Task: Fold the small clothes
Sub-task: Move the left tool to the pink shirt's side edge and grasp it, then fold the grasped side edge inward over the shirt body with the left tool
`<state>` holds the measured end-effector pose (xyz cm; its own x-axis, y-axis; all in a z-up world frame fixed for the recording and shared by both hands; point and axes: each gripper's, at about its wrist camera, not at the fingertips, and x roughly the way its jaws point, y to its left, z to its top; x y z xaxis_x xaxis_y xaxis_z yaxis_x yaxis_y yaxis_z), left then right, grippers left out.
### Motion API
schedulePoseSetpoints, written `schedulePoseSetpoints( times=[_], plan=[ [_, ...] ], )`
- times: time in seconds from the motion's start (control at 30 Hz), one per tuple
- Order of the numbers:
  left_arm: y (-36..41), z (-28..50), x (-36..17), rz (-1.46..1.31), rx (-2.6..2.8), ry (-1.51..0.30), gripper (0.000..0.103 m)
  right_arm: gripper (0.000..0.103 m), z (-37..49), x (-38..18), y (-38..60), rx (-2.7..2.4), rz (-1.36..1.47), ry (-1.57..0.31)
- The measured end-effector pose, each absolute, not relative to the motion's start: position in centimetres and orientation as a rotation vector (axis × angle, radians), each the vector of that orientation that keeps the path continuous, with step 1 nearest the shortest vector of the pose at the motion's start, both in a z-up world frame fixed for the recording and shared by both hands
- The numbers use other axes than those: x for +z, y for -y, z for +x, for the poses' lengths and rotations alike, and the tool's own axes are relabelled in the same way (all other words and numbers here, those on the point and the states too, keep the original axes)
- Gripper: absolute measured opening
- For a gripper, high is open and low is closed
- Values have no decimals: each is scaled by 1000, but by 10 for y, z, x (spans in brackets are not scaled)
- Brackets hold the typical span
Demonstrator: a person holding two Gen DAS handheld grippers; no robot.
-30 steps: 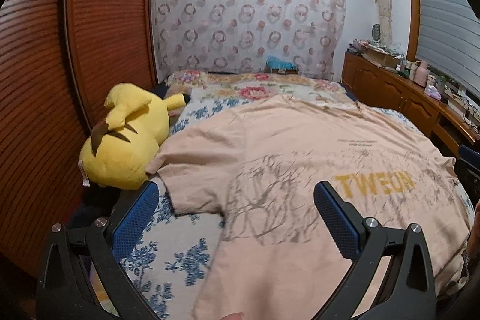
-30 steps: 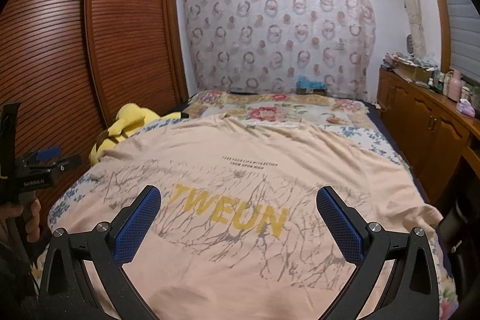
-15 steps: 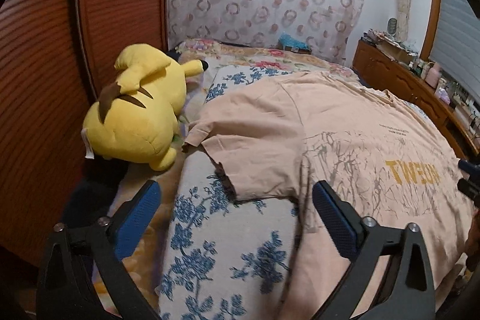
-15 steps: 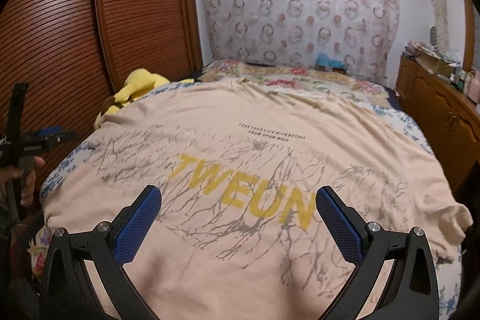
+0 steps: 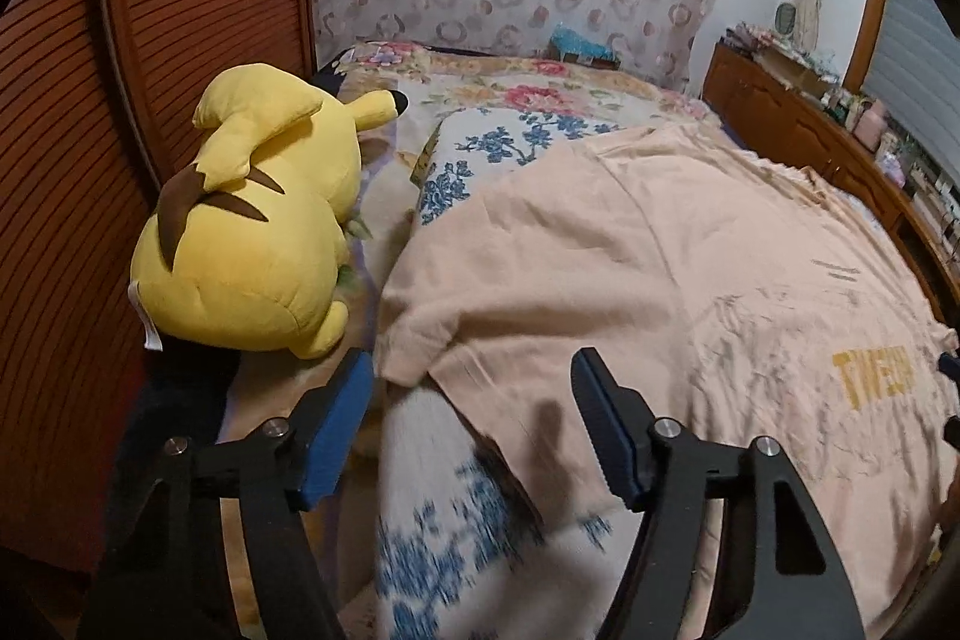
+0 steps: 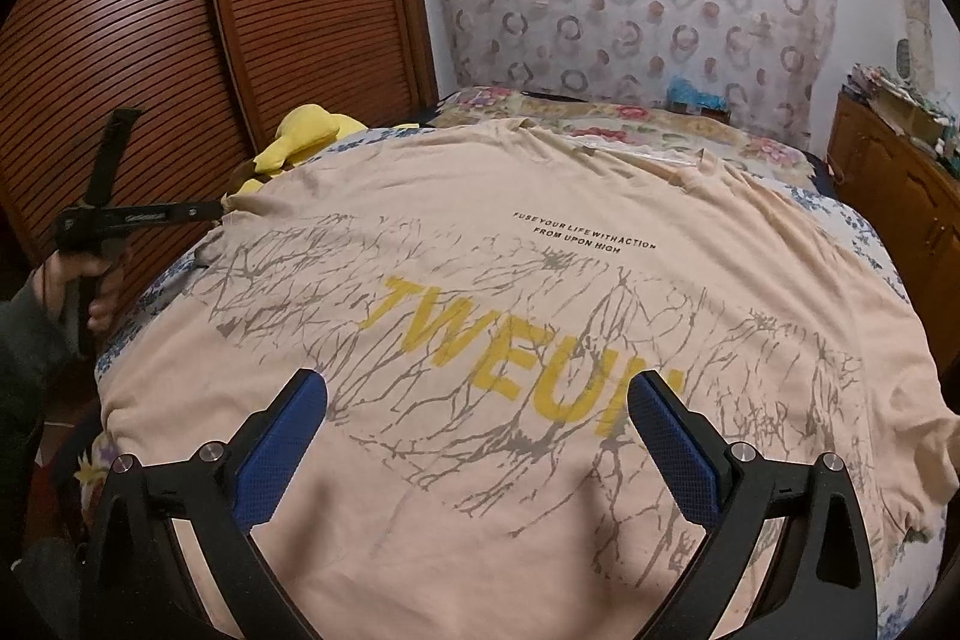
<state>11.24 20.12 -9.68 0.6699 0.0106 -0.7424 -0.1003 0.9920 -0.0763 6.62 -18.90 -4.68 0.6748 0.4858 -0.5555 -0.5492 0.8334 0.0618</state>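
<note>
A peach T-shirt [image 6: 540, 340] with yellow "TWEUN" lettering lies spread flat on the bed; it also shows in the left wrist view [image 5: 630, 268]. My left gripper [image 5: 471, 388] is open, its jaws on either side of the shirt's left sleeve hem [image 5: 414, 358], low over the bed. In the right wrist view the left gripper [image 6: 219, 208] reaches the sleeve at the bed's left edge. My right gripper [image 6: 477, 403] is open and empty, hovering above the shirt's lower middle.
A yellow plush toy [image 5: 252, 232] lies at the bed's left side next to the sleeve. A brown slatted wardrobe [image 6: 180, 40] runs along the left. A wooden dresser [image 5: 810, 142] with clutter stands on the right. The bed has a floral cover [image 5: 510, 124].
My left gripper has moved forward and down to the left sleeve, its jaws now narrower around the hem. My right gripper has moved lower and closer over the shirt.
</note>
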Motion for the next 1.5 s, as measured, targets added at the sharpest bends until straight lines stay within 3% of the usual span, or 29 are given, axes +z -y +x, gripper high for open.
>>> schedulePoseSetpoints(
  times=[0.2, 0.4, 0.47, 0.73, 1.07, 1.23, 1.5],
  plan=[
    [-209, 130, -107, -96, 67, -882, 56, 101, 76, -46, 194, 567, -118, -580],
    [-211, 136, -107, -68, 74, -884, 24, 101, 76, -46, 195, 557, -101, -567],
    [-213, 136, -105, -75, 76, -879, 9, 101, 74, -47, 194, 558, -100, -561],
    [-183, 133, -64, -55, -5, -802, 7, 100, 65, -48, 206, 562, -88, -550],
    [-80, 138, -4, 58, -219, -713, 8, 100, 68, -44, 217, 547, -64, -544],
    [-44, 135, -5, 108, -281, -717, 29, 100, 69, -48, 218, 540, -54, -549],
    [-55, 119, -29, 90, -249, -756, 34, 100, 70, -43, 214, 548, -65, -551]
  ],
)
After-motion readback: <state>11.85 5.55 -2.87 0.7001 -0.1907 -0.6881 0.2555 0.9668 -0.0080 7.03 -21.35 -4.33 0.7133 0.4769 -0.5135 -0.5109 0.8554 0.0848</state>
